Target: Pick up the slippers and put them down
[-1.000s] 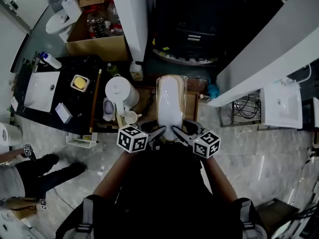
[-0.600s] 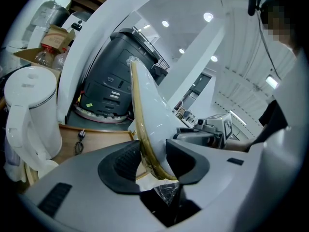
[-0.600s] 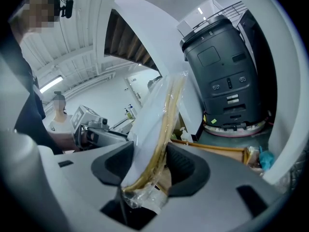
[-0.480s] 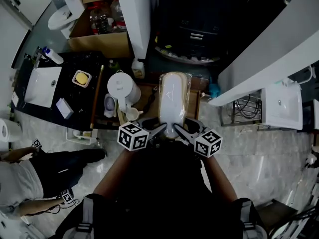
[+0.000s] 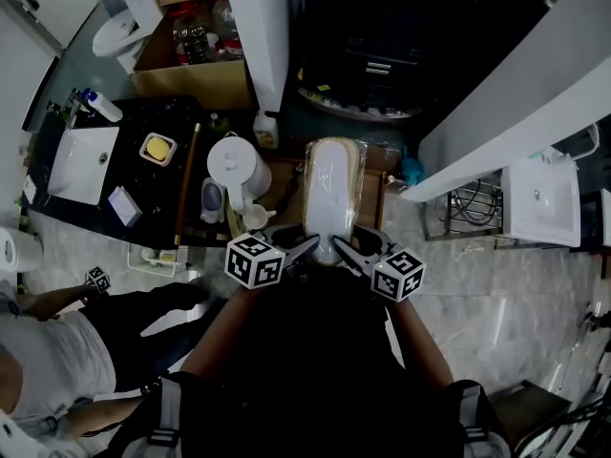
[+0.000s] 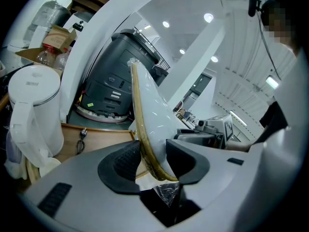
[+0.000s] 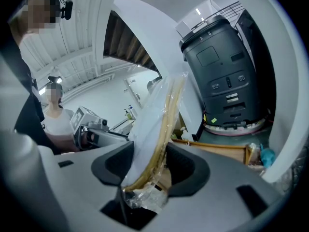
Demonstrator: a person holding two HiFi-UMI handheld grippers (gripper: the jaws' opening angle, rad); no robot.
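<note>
A pair of white slippers (image 5: 332, 194) with tan soles, wrapped in clear plastic, is held up off the wooden tray (image 5: 374, 197), with both grippers at its near end. My left gripper (image 5: 307, 248) is shut on the near left edge and my right gripper (image 5: 342, 249) on the near right edge. In the left gripper view the slippers (image 6: 149, 110) stand on edge between the dark pads of that gripper (image 6: 153, 156). The right gripper view shows the slippers (image 7: 157, 115) pinched the same way in that gripper (image 7: 147, 166), with plastic bunched below.
A white kettle (image 5: 234, 170) and a small cup stand left of the tray. Further left is a black counter with a white sink (image 5: 81, 165). A dark machine base (image 5: 368, 65) is behind. A person (image 5: 57, 342) crouches at the lower left.
Both grippers and the slippers have stayed in place. The person at the lower left has moved further into view.
</note>
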